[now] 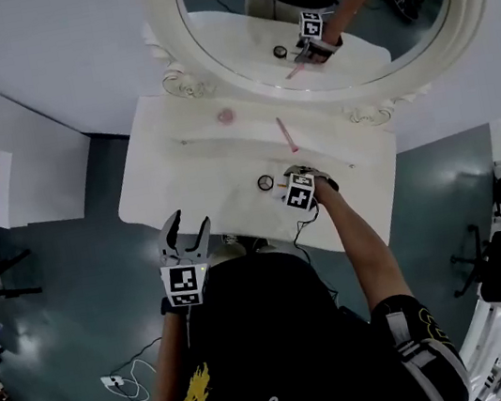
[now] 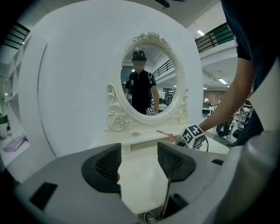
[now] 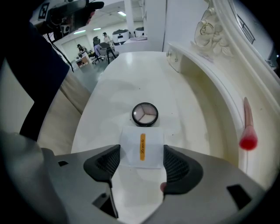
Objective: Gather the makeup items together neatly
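**A:** What is made out in the head view?

**B:** A white worktop (image 1: 179, 173) is seen under an oval mirror (image 1: 477, 4). A round compact (image 1: 266, 183) is found near the front edge, and the right gripper (image 1: 289, 190) is pointed steeply down just beside it. A pink stick (image 1: 286, 134) and a small pink round item (image 1: 226, 115) are found on the raised ledge behind, apart from each other and from the compact. The left gripper (image 1: 186, 229) is held off the front edge

**A:** And in the left gripper view?

**B:** Its jaws are seen moderately apart, and nothing is caught between them. Only bare worktop is framed there

**A:** The right gripper view?

**B:** A flat white packet (image 3: 142, 148) with an orange stripe is shown between the jaws. Its two side edges are met by the pads, so it is judged to be gripped at middling width. It is placed on or just above the worktop, just short of the compact

**A:** How is the handling judged?

**B:** The packet is judged light, thin and easily buckled, so it is best pinched gently across its side edges. The compact is judged rigid, smooth and slippery, so it is best taken across its width

**A:** Which containers are seen?

**B:** Only the compact is seen. Three wedges of pressed powder are seen inside it, and these are judged fragile. Whether a clear lid covers them cannot be told. No tray or box is seen for the gathering
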`<state>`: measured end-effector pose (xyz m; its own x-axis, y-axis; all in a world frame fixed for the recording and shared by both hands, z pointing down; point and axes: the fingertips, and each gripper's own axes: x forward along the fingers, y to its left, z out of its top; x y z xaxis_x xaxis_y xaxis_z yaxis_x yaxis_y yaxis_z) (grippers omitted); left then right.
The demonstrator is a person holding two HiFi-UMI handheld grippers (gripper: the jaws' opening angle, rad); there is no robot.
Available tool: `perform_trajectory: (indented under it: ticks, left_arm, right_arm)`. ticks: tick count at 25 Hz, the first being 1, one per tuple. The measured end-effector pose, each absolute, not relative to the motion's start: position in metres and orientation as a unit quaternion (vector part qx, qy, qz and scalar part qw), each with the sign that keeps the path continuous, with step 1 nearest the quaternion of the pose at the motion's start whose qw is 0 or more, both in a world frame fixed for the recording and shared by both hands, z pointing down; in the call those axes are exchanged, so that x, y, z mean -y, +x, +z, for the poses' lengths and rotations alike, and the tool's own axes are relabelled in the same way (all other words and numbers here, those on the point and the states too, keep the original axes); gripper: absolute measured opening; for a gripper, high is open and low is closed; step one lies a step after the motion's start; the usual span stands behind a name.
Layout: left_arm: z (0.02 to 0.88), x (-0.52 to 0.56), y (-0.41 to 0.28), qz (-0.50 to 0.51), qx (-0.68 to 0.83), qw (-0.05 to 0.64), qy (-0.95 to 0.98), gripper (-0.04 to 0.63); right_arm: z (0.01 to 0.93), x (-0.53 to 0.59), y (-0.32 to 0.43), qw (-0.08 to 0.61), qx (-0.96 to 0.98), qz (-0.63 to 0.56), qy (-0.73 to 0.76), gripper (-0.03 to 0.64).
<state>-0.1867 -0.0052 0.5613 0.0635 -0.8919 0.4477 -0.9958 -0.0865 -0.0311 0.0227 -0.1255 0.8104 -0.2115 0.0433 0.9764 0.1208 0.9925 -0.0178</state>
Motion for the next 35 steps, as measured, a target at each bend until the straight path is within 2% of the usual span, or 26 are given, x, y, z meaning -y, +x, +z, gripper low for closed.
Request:
perform_trajectory:
  ticks: [7,11,19,26,30,35]
  left_arm:
    - [0.56,0.012,-0.186,0.184,0.652,0.141,0.722,0.267]
    - [0.56,0.019,-0.184,0.183,0.645,0.139,0.729,0.268]
    - [0.574,0.048,-0.194,0.202,0.62,0.138,0.745,0.273]
    - [0.588,0.108,-0.209,0.226,0.601,0.124,0.757,0.273]
    - [0.593,0.147,-0.204,0.24,0.577,0.111,0.772,0.273]
    - [0.608,0.188,-0.186,0.266,0.54,0.095,0.793,0.276]
  right_arm:
    - [0.812,0.128,0.022,0.629,0.775,-0.03,-0.048,0.325]
    - [0.809,0.135,0.021,0.623,0.782,-0.029,-0.022,0.41]
    - [0.776,0.137,0.033,0.579,0.814,-0.011,0.056,0.406]
    - [0.742,0.123,0.076,0.538,0.826,0.046,0.161,0.391]
    - [0.713,0.121,0.092,0.494,0.831,0.066,0.249,0.391]
    - [0.666,0.126,0.116,0.384,0.826,0.116,0.396,0.383]
